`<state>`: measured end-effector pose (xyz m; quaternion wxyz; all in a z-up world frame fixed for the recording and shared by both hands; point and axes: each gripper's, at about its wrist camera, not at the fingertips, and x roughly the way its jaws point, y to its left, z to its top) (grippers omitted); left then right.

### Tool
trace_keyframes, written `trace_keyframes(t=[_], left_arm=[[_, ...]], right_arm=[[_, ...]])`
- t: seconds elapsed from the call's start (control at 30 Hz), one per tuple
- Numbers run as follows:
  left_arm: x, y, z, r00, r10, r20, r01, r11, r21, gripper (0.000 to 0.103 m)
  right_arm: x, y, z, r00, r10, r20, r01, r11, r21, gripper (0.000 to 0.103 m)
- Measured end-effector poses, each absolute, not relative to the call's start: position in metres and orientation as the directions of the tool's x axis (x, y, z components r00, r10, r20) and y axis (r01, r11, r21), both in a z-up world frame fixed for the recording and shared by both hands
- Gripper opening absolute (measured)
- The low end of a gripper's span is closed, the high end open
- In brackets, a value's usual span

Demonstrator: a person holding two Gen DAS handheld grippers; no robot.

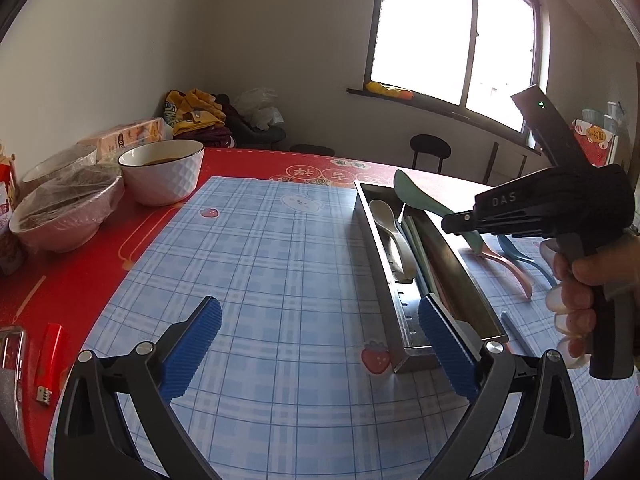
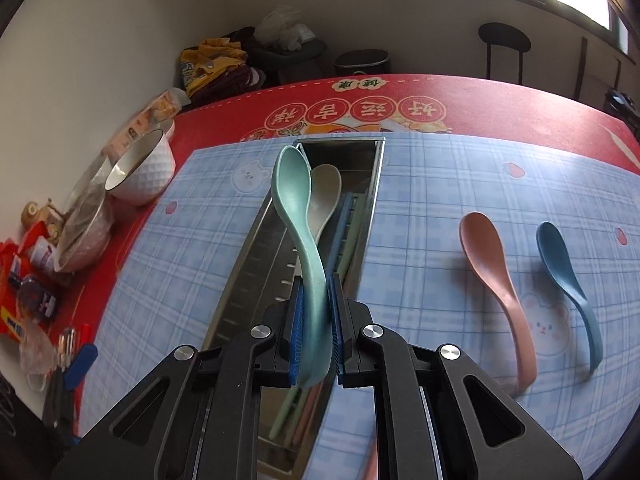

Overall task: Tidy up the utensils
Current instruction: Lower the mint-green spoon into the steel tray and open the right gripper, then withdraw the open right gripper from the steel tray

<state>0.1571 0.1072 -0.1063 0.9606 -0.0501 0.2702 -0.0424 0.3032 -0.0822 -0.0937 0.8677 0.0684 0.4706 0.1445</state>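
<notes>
Overhead, mint-green spoon (image 2: 298,224): matte plastic, oval bowl pointing away, curved handle running back between the pads. Hangs above the long steel tray (image 2: 244,264), lengthwise along it, clear of the contents. Inside the tray: cream spoon (image 2: 325,196) lying bowl-up at the far end, beside it blue and green chopsticks (image 2: 345,232). To the right on the checked blue mat (image 2: 432,184), pink spoon (image 2: 492,276) and blue spoon (image 2: 568,280), side by side, bowls facing away, well apart from the tray.

Right tongs (image 2: 316,336): nearly closed, blue ribbed pads pressed on either side of the green spoon's handle, gripping it edge-on. Pointed steeply down toward the tray.

Left tongs (image 1: 320,340): spread wide, nothing between the blue pads; right pad overlaps the near end of the tray in view, contact impossible to tell. Aimed shallowly down over the mat on the tabletop (image 1: 80,280).

Seen from the left wrist: right hand (image 1: 580,292) wrapped round the black pistol-style handle, fingers curled on the trigger, device body held above the tray's right side, green spoon's bowl sticking out past the tray's far end.

Off to the left on the red cover: white bowl (image 1: 164,172), and plastic-wrapped bowls (image 1: 64,208) near it.
</notes>
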Motion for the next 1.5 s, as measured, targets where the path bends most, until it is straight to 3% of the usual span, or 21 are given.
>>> trace_keyframes(t=[0.27,0.87,1.13,1.2,1.33,1.5], left_arm=[[0.164,0.126,-0.112,0.833,-0.117,-0.541,0.0,0.978,-0.211,0.097],[0.166,0.12,-0.113,0.823,-0.113,-0.556,0.006,0.982,-0.191,0.097],[0.166,0.122,-0.113,0.824,-0.109,-0.556,-0.002,0.981,-0.196,0.097],[0.166,0.122,-0.113,0.823,-0.107,-0.558,-0.003,0.981,-0.193,0.097],[0.166,0.122,-0.113,0.823,-0.102,-0.559,-0.004,0.983,-0.185,0.097],[0.166,0.12,-0.114,0.821,-0.089,-0.563,-0.01,0.985,-0.171,0.097]], right_arm=[[0.327,-0.077,-0.113,0.501,0.237,-0.832,-0.075,0.97,0.231,0.012],[0.335,-0.065,-0.121,0.491,0.218,-0.844,-0.05,0.974,0.223,0.014],[0.324,-0.069,-0.116,0.488,0.284,-0.826,-0.093,0.957,0.274,0.015],[0.317,-0.073,-0.113,0.494,0.307,-0.814,-0.116,0.951,0.288,0.017],[0.3,-0.082,-0.102,0.511,0.339,-0.79,-0.182,0.941,0.286,0.033],[0.27,-0.105,-0.083,0.563,0.362,-0.743,-0.244,0.932,0.269,0.034]])
